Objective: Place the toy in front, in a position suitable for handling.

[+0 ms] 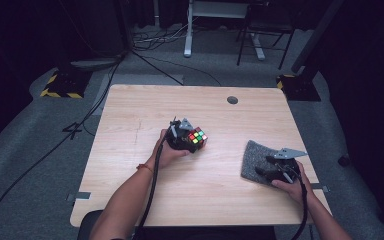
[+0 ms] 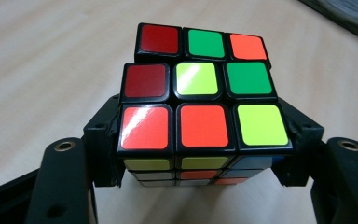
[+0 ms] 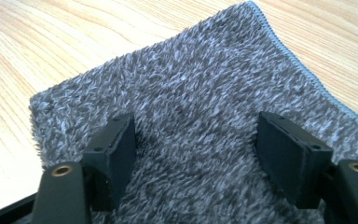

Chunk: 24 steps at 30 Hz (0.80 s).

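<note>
Two hand-held grippers are seen at one wooden counter (image 1: pixel 130 165), one in each of the person's hands. One puzzle cube (image 1: pixel 197 138) is held near the middle of the counter by the left hand-held gripper (image 1: pixel 185 136). In the left gripper view the cube (image 2: pixel 200 93) is clamped between the two black jaws, which press against its left and right sides at the row nearest the camera. Nine stickers are counted on the upward face: three red, three orange-red, two green and two yellow-green, less one, since the far row reads red, green, orange; the middle row dark red, yellow-green, green; the near row orange-red, orange-red, yellow-green. The far layer is seen twisted slightly out of line with the other two.

One grey fleecy cloth (image 1: pixel 256 160) is laid flat toward the right edge of the counter, well apart from the cube. The right hand-held gripper (image 1: pixel 275 170) is held over the near part of this cloth (image 3: pixel 191 102); its two jaws are spread wide, with nothing gripped between them. One round dark grommet (image 1: pixel 232 100) is set in the far part of the counter.
</note>
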### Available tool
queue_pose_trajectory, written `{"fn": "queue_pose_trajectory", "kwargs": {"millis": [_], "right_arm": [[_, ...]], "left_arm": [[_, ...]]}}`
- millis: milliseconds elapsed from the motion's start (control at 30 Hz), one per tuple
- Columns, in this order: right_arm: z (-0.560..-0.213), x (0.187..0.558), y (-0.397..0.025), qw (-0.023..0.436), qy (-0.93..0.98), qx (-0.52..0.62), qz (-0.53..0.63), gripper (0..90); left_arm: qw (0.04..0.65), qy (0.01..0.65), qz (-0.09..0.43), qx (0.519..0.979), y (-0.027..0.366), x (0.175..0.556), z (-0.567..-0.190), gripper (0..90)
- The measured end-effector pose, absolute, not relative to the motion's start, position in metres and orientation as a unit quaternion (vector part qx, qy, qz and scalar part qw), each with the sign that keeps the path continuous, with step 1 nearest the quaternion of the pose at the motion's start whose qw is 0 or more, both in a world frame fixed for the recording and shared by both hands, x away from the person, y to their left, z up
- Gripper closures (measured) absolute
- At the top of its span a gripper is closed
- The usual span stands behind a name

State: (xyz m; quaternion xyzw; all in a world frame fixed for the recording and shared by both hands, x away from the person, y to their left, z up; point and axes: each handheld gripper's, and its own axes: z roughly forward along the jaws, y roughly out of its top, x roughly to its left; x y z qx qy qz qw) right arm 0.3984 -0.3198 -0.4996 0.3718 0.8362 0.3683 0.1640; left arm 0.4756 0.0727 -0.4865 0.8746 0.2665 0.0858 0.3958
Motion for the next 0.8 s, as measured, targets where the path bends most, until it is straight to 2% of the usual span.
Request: {"fn": "queue_pose_trajectory", "kwargs": {"millis": [67,233,500,667,800], "right_arm": [[-0.499,0.398,-0.32,0.164,0.837,0.371,0.367,29.4],[-0.498,0.396,-0.319,0.167,0.841,0.363,0.364,31.0],[-0.493,0.388,-0.313,0.132,0.87,0.321,0.35,32.0],[-0.491,0.379,-0.306,0.112,0.886,0.286,0.348,33.0],[-0.49,0.373,-0.297,0.112,0.891,0.269,0.348,33.1]], "left_arm": [[0.396,0.257,0.079,0.878,0.075,0.468,-0.486,33.3],[0.395,0.203,0.059,0.894,0.084,0.42,-0.486,33.3],[0.388,0.165,0.04,0.906,0.081,0.378,-0.486,32.2],[0.384,0.17,0.045,0.907,0.077,0.369,-0.489,20.0],[0.383,0.177,0.049,0.905,0.074,0.366,-0.491,16.2]]}}
